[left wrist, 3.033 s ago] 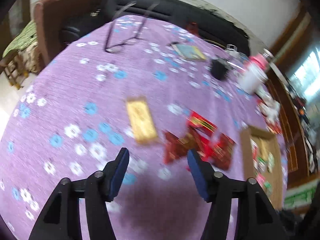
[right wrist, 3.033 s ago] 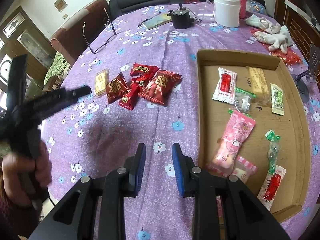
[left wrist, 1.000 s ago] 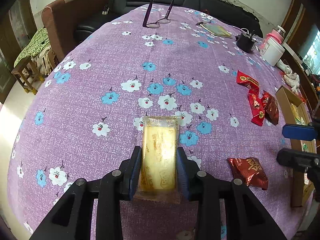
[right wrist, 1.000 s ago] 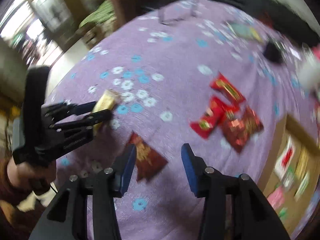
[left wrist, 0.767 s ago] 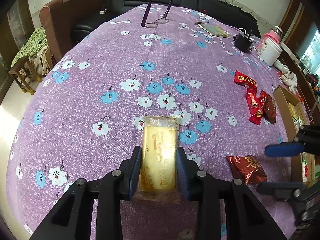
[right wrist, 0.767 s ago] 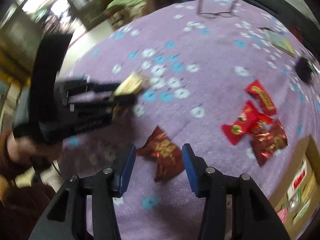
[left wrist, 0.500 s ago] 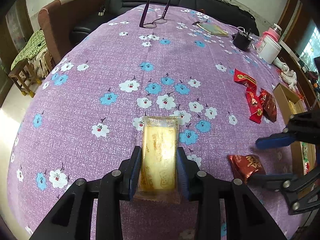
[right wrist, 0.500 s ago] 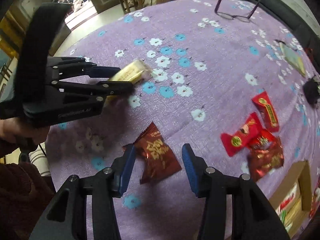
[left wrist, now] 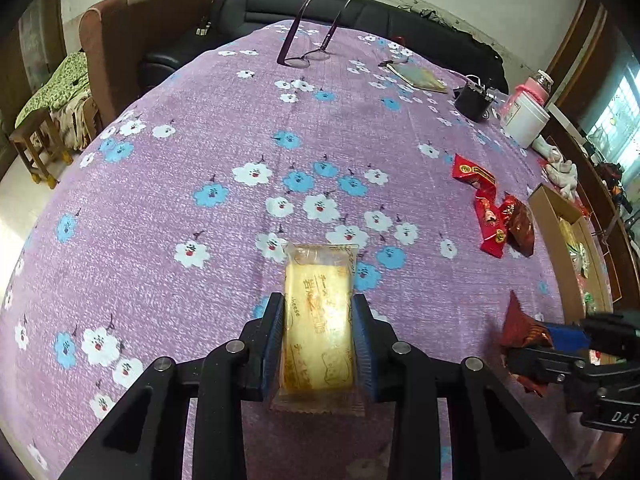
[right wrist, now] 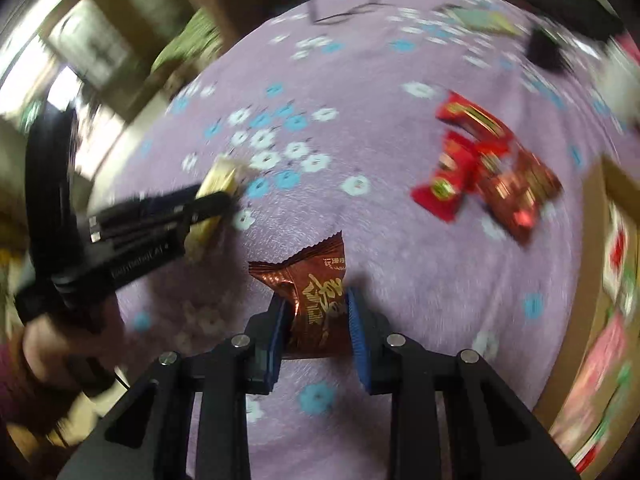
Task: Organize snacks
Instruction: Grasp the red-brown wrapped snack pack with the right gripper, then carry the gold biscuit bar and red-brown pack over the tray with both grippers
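Observation:
My left gripper (left wrist: 318, 316) is shut on a yellow wrapped cake (left wrist: 318, 320), held over the purple flowered tablecloth (left wrist: 224, 152). My right gripper (right wrist: 316, 312) is shut on a dark red snack packet (right wrist: 316, 292); it also shows at the right edge of the left wrist view (left wrist: 524, 330). Several red snack packets (left wrist: 494, 210) lie together on the cloth to the right. The cardboard tray (left wrist: 554, 240) with snacks in it sits at the far right. The left gripper and its cake (right wrist: 212, 196) show at the left of the blurred right wrist view.
Glasses (left wrist: 312, 46), a booklet (left wrist: 420, 78), a black object (left wrist: 474, 98) and a white and pink container (left wrist: 524, 114) stand at the far side of the table. A brown armchair (left wrist: 120, 48) and black sofa (left wrist: 400, 12) lie beyond.
My right gripper has closed on the dark red packet and lifted it off the cloth. My left gripper holds the yellow cake as before, barely moved.

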